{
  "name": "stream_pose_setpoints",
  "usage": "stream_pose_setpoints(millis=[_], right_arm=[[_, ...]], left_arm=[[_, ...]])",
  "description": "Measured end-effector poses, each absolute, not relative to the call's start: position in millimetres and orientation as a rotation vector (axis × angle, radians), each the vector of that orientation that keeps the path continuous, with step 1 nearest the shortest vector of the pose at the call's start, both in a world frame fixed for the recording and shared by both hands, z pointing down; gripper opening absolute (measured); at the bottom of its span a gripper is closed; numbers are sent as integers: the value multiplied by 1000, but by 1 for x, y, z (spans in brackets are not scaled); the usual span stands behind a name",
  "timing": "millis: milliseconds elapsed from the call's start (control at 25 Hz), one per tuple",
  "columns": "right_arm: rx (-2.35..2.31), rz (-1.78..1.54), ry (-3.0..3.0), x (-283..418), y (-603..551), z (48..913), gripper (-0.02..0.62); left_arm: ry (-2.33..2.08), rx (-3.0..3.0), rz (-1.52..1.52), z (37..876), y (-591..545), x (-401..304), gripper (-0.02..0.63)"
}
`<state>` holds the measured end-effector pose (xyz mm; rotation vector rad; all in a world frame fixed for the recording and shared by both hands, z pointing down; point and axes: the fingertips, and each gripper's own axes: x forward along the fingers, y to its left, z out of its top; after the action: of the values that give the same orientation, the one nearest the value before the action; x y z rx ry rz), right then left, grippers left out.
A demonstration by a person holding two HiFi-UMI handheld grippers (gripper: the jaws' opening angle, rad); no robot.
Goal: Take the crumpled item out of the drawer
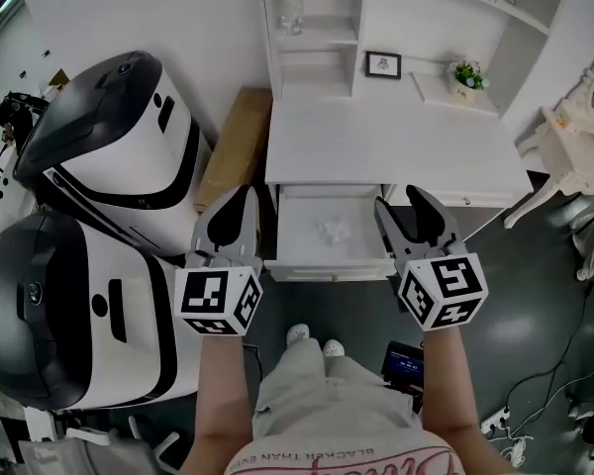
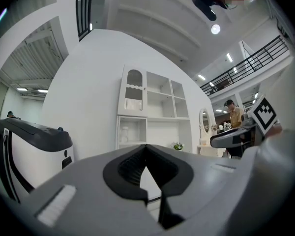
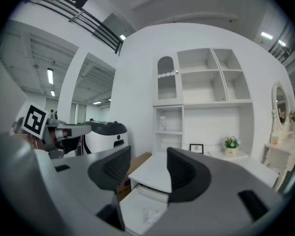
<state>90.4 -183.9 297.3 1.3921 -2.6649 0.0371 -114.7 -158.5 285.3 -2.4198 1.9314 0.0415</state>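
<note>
Hovering at either side of the open drawer [image 1: 327,265] under the bench [image 1: 396,137], the left claw [image 1: 236,206] is closed and empty, while the right claw [image 1: 401,206] stands parted, holding nothing, probably readied for the white crumpled item [image 1: 334,231] lying mid-drawer, untouched.

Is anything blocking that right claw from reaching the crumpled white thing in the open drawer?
Nothing visible does. The white desk drawer stands open, and the crumpled white item lies alone and uncovered inside. The right gripper, jaws apart, hovers at the drawer's right side.
</note>
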Motion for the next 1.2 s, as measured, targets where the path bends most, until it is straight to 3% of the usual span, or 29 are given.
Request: stream_pose_setpoints(millis=[80,160,920,1040,1200], right_arm=[[1376,66,-2677,84,-192,301,277],[1373,70,-2663,80,-202,305,317],[1273,308,-2374,56,-287,438,314],[1233,394,-2313,56,-297,471,267],[1159,517,-2238,56,-309,518,261]], left_arm=[[1934,-2434,35,289,-167,-120,10],[1932,-2450,31,292,-178,-124,9],[1884,-2667,-99,367,-288,-144,9],[1885,-2702,-134,386,-300,-146,9],[1884,-2742,-172,410,-313,-146,9]])
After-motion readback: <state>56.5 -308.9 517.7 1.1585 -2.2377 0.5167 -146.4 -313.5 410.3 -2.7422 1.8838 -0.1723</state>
